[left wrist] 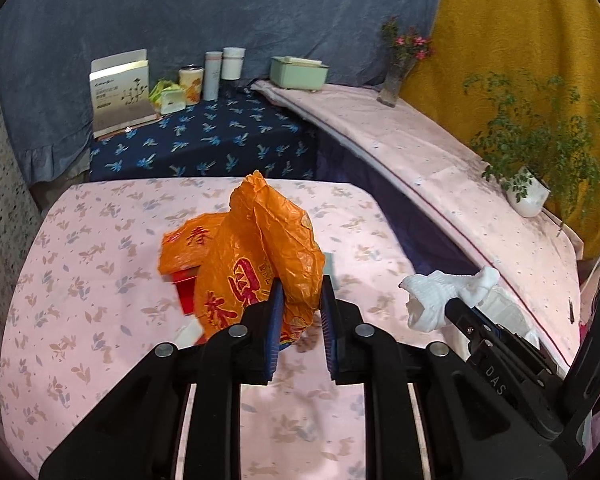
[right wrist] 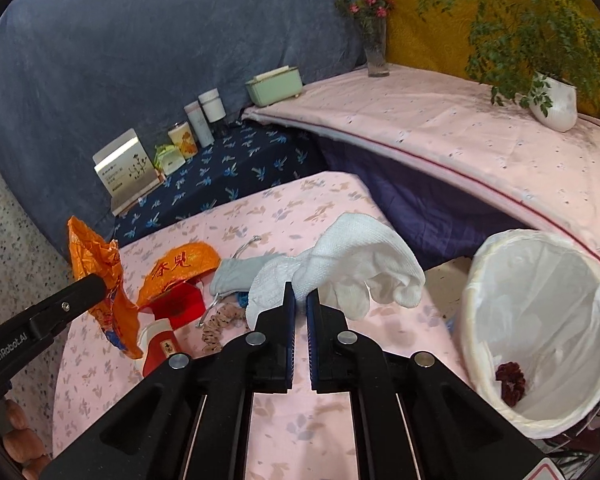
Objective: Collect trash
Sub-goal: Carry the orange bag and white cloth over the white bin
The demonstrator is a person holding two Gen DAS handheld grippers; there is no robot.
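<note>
A crumpled orange plastic bag [left wrist: 256, 248] hangs above the pink flowered table [left wrist: 80, 280], and my left gripper [left wrist: 300, 304] is shut on its lower edge. In the right wrist view the same orange bag [right wrist: 96, 272] dangles from the left gripper [right wrist: 100, 280] at the far left. My right gripper [right wrist: 300, 300] is shut on a white knitted glove [right wrist: 352, 264], lifted off the table; that glove [left wrist: 440, 292] also shows in the left wrist view. A bin with a white liner [right wrist: 540, 280] stands at the right, with a dark red scrap [right wrist: 510, 380] in its bottom.
On the table lie a second orange bag [right wrist: 180, 264] over a red box [right wrist: 176, 304], a grey drawstring pouch [right wrist: 240, 272], a brown scrunchie [right wrist: 220, 324] and a red-and-white packet [right wrist: 160, 348]. Behind are a blue shelf [left wrist: 220, 140] with tins and boxes, a vase [left wrist: 396, 80] and a potted plant [left wrist: 528, 196].
</note>
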